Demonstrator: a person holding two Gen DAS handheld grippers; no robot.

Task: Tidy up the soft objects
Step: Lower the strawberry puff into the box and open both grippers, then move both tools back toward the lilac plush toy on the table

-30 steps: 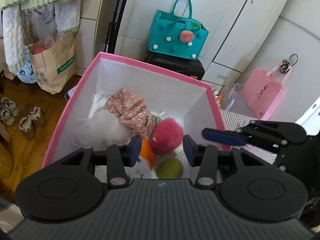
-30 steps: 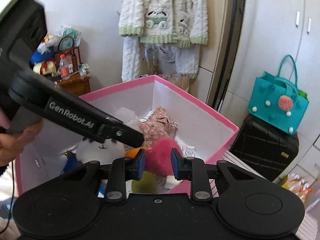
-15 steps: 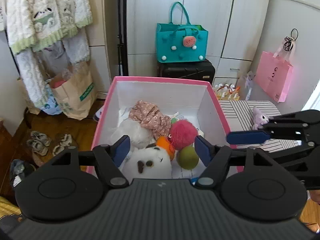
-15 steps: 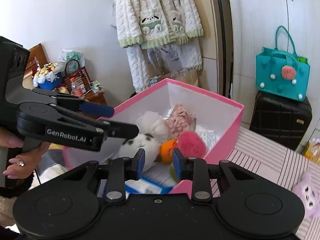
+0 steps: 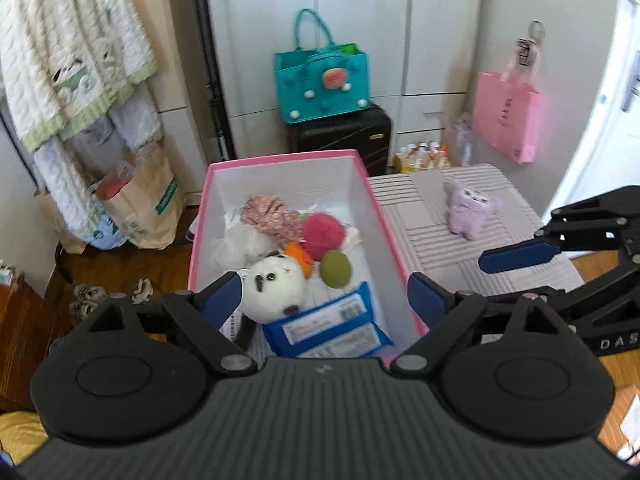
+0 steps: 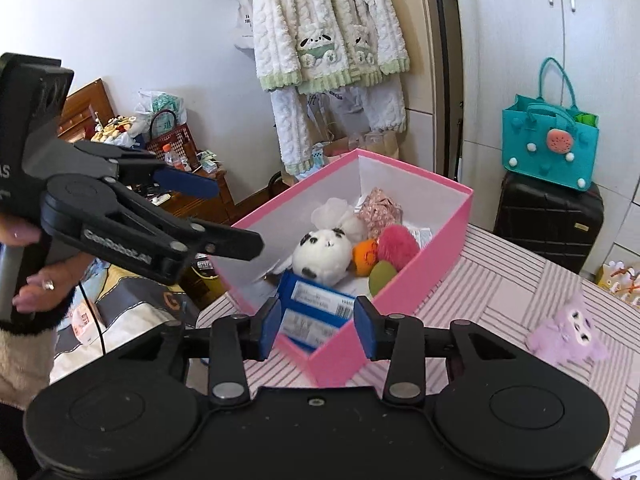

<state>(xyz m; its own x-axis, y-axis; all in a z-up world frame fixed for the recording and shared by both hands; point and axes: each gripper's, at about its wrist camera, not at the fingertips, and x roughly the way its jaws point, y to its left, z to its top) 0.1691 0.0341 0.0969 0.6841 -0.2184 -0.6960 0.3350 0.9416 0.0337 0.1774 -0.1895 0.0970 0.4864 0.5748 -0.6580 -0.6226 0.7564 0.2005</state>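
Note:
A pink box point(image 5: 374, 200) point(image 6: 424, 264) stands on the striped table and holds soft toys: a white plush point(image 5: 276, 284) point(image 6: 322, 258), a pink pompom point(image 5: 323, 232) point(image 6: 398, 242), a green ball point(image 5: 337, 269), an orange toy point(image 6: 364, 256), a floral cloth point(image 5: 266, 214) and a blue packet point(image 5: 332, 326) point(image 6: 316, 306). A purple plush point(image 5: 468, 210) point(image 6: 568, 332) lies on the table right of the box. My left gripper point(image 5: 326, 300) is open and empty above the box's near end. My right gripper point(image 6: 316, 324) is open and empty over the box's near corner.
The striped table point(image 5: 448, 248) carries the box. A teal bag point(image 5: 322, 80) sits on a black suitcase point(image 5: 340, 140) by white cabinets. A pink bag point(image 5: 506, 116) hangs at right. Paper bags point(image 5: 140, 204) and hanging clothes point(image 5: 68, 60) are at left.
Both grippers have pulled up and back from the box. Both have opened wider. The purple plush and the blue packet have come into view.

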